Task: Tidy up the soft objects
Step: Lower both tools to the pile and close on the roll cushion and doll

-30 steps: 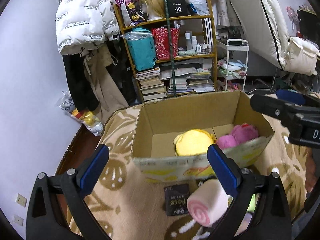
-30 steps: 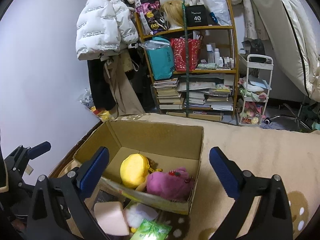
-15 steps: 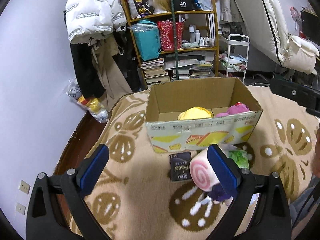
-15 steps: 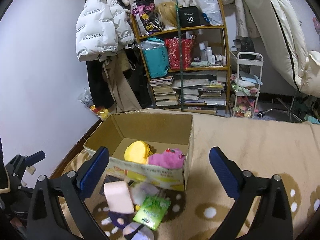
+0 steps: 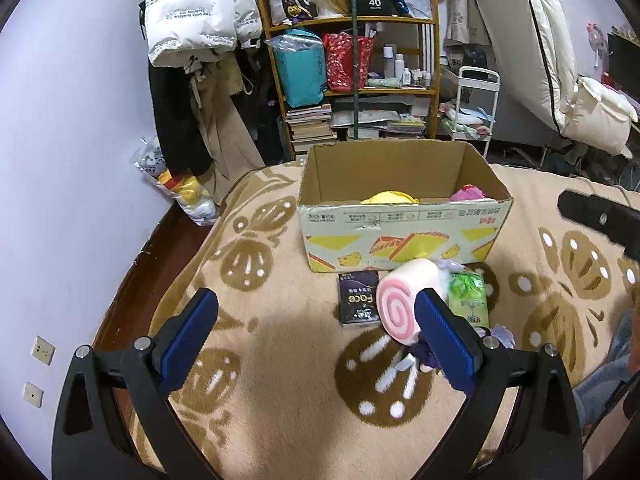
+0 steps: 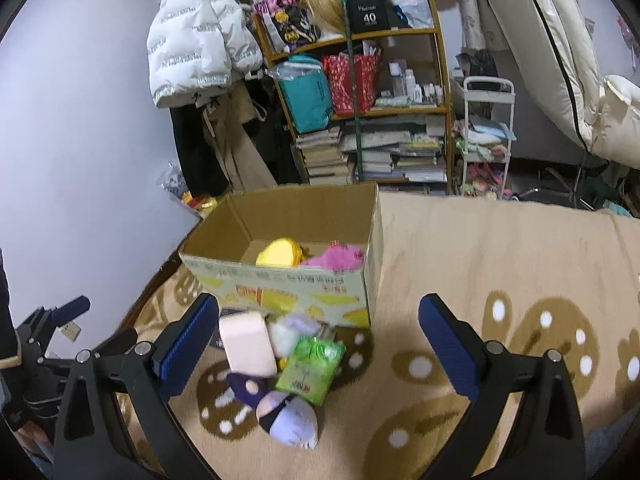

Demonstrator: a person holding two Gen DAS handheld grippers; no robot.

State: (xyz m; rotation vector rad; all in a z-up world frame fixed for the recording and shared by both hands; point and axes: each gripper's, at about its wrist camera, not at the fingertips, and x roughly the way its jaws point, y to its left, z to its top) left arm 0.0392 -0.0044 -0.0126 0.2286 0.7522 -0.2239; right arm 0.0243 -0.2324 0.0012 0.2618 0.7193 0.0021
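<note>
Left gripper [image 5: 316, 328] spread wide, nothing between its blue pads, low in frame over the patterned blanket [image 5: 280, 360]. Right gripper [image 6: 319, 332] likewise wide apart and holding nothing.

Just past the left gripper's right finger: pink swirl-roll plush [image 5: 404, 300], lying beside a black "Face" packet [image 5: 359, 298] and a green tissue pack [image 5: 468, 298]. Purple plush [image 6: 280, 408] lower centre in the right view, below the roll.

Cardboard box [image 5: 400, 232] mid-frame behind that pile, open top, with a yellow plush [image 6: 278, 253] and a pink plush [image 6: 336, 258] inside.

Cluttered bookshelf [image 5: 356, 72] upper centre, white puffer jacket [image 5: 192, 8] upper left.
</note>
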